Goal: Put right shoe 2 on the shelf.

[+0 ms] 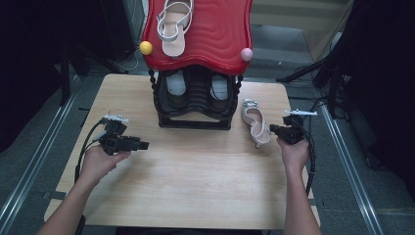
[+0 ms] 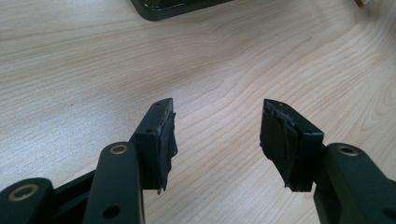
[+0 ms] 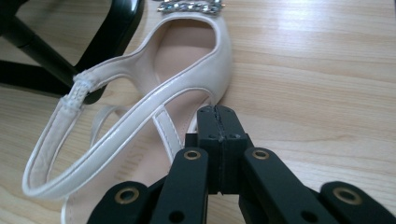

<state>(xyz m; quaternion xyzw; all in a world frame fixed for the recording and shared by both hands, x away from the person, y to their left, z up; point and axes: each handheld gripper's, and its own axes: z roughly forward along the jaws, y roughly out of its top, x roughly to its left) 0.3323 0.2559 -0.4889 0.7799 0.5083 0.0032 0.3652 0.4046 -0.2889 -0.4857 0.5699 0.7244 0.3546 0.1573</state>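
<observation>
Right gripper (image 3: 218,112) jaws together on nothing, hand low beside pale slingback sandal (image 3: 140,116) lying on its side on wooden table (image 1: 195,171) near black shoe rack (image 1: 195,105); left gripper (image 2: 217,135) jaws apart, empty.

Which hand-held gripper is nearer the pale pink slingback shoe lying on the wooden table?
Right. The right hand-held gripper, jaws shut, sits right beside the pale pink slingback shoe at its heel end. The left hand-held gripper, jaws open, hovers across the table, well apart from it.
</observation>
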